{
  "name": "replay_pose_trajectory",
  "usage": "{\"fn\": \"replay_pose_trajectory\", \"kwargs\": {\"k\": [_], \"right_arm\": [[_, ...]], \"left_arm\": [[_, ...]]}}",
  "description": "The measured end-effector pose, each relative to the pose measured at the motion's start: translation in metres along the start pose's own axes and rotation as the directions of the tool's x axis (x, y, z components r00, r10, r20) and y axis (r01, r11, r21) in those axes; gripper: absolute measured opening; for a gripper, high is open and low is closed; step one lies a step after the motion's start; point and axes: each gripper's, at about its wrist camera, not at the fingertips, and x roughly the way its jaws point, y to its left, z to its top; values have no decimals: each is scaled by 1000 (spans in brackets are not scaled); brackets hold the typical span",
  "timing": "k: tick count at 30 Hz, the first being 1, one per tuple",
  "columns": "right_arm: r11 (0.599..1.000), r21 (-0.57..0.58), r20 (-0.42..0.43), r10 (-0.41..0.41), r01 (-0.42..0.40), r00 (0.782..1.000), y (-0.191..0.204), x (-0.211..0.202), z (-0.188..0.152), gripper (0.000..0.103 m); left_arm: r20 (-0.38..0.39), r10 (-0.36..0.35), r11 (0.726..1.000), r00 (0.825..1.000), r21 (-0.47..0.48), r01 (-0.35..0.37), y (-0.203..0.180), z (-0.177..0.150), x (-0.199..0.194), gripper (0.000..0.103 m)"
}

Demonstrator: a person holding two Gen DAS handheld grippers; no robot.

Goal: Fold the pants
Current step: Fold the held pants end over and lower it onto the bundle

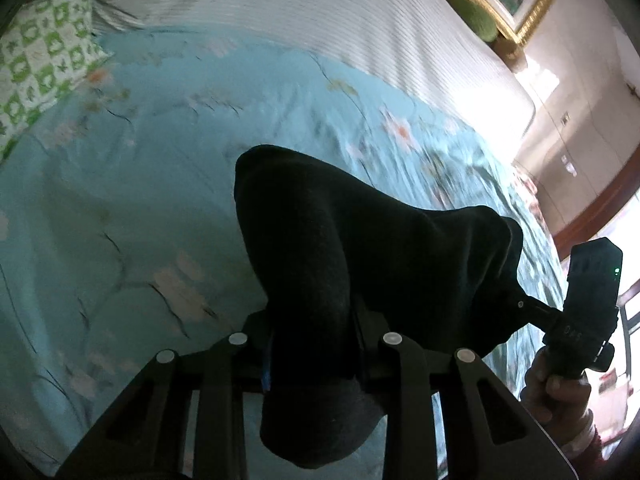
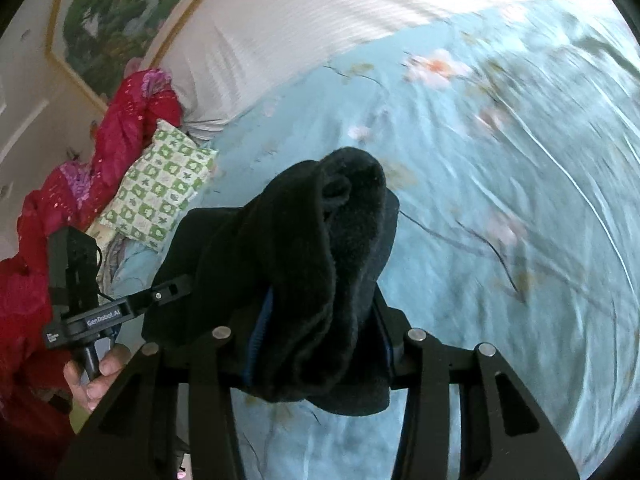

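Observation:
The black pants hang in the air above the bed, held by both grippers. My left gripper is shut on one bunched part of the cloth, which drapes over and under its fingers. My right gripper is shut on another thick bunch of the pants, which hides its fingertips. The right gripper also shows in the left wrist view at the far right, clamped on the cloth's edge. The left gripper shows in the right wrist view at the left, gripping the cloth.
Below lies a light blue floral bedsheet. A white striped blanket covers the far part of the bed. A green-and-white checked pillow and a red quilt lie at the bed's end. A framed painting hangs on the wall.

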Motion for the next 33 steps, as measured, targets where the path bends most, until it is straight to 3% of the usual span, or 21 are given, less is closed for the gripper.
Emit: {"fn": "replay_pose_trajectory", "kwargs": {"k": [7,13,33], "right_arm": [[998,-60,-19,35,-36,999,15,44,45,46],[996,-82,-58,31,-36,998,20,76,63,46],[994,-98,-132,34,-47,991,17,116,81,46]], "left_arm": [[43,53,997,998,-57,-51,30,36,2,29],[41,93,991,995,-99,-89,51,54,12,29],[14,139,981,990,-138,-136,70,54,29,29]]}}
